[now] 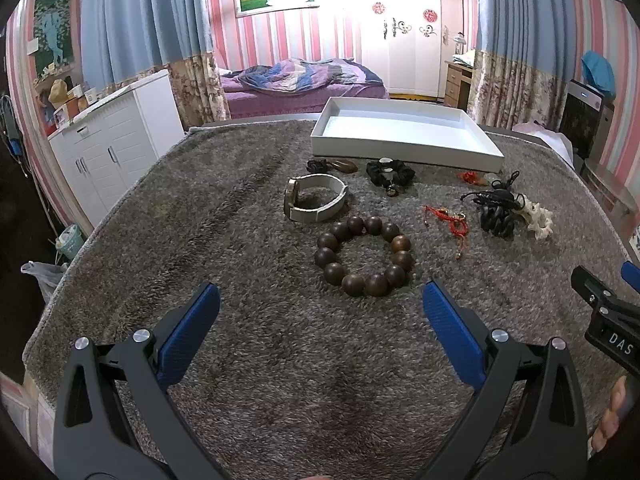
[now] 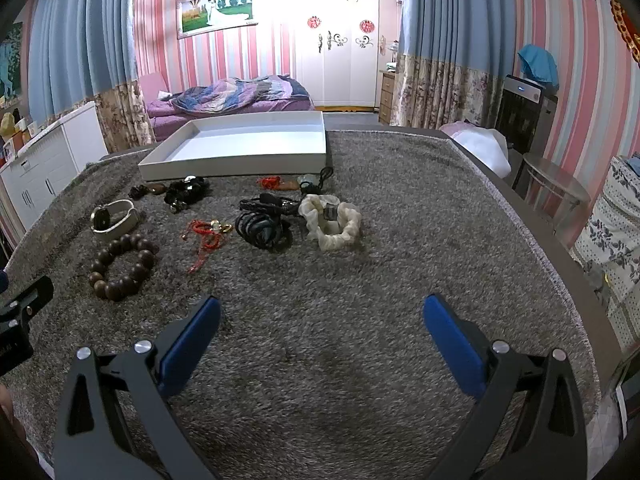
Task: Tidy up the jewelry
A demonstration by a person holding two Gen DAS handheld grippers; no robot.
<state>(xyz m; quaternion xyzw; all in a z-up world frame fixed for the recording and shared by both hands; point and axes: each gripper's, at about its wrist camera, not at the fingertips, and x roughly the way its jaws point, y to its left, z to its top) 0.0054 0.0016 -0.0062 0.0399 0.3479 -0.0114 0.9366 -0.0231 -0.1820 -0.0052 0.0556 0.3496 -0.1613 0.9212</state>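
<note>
A white tray (image 1: 404,148) (image 2: 236,168) lies at the far side of a grey rug-covered table, with nothing in it. In front of it lie a brown bead bracelet (image 1: 362,255) (image 2: 122,266), a white-strap watch (image 1: 314,197) (image 2: 114,218), a red cord bracelet (image 1: 446,218) (image 2: 208,232), black hair ties (image 1: 498,212) (image 2: 262,226), a cream scrunchie (image 1: 538,216) (image 2: 334,220) and a black scrunchie (image 1: 390,174) (image 2: 186,192). My left gripper (image 1: 320,308) is open just short of the bead bracelet. My right gripper (image 2: 320,316) is open over bare rug, short of the scrunchie.
Small dark and red trinkets (image 1: 334,166) (image 2: 280,182) lie along the tray's front wall. A white cabinet (image 1: 116,140) stands left of the table. A bed (image 1: 304,84) is behind. A round metal stool (image 2: 556,184) stands at the right edge.
</note>
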